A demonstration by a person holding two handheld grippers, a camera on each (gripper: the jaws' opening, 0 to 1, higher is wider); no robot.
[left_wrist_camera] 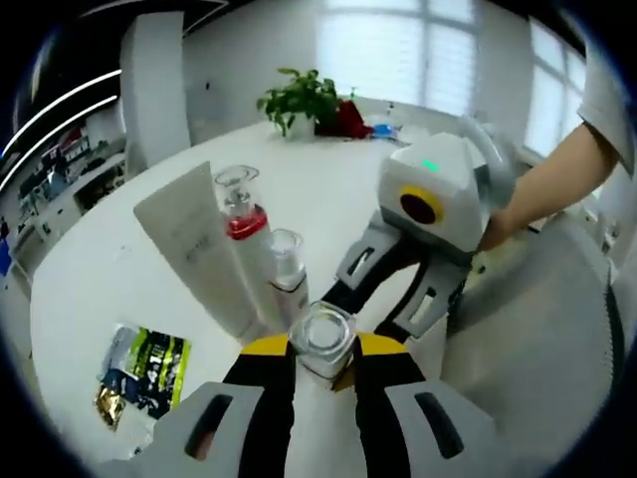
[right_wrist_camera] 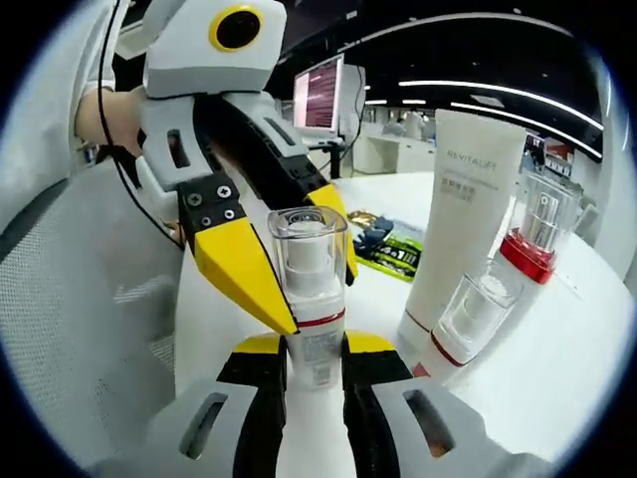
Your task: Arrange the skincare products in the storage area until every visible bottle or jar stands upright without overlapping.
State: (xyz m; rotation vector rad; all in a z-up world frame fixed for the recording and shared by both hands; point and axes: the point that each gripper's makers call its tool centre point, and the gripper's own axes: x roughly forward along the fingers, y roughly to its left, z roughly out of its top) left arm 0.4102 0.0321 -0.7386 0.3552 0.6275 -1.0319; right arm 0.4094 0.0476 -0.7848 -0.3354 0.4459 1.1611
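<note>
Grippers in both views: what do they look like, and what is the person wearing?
The left gripper and right gripper match: black jaws tipped in yellow, slotted light-grey bodies. Seen from the left gripper view, the right gripper's grey housing carries a green light. A black cable runs beside the person's short white sleeve.

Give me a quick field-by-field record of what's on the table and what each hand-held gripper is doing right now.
Held item: clear-capped pump bottle, upright
Left hand-held gripper: jaws closed on the bottle
Right hand-held gripper: jaws closed on the same bottle, from the opposite side
White tube: standing upright
Red-collared bottle: beside the tube, clear cap on
Small clear-capped bottle: in front of the tube
Sachets: lying flat on the white table
Potted plant: at the far edge of the table
</note>
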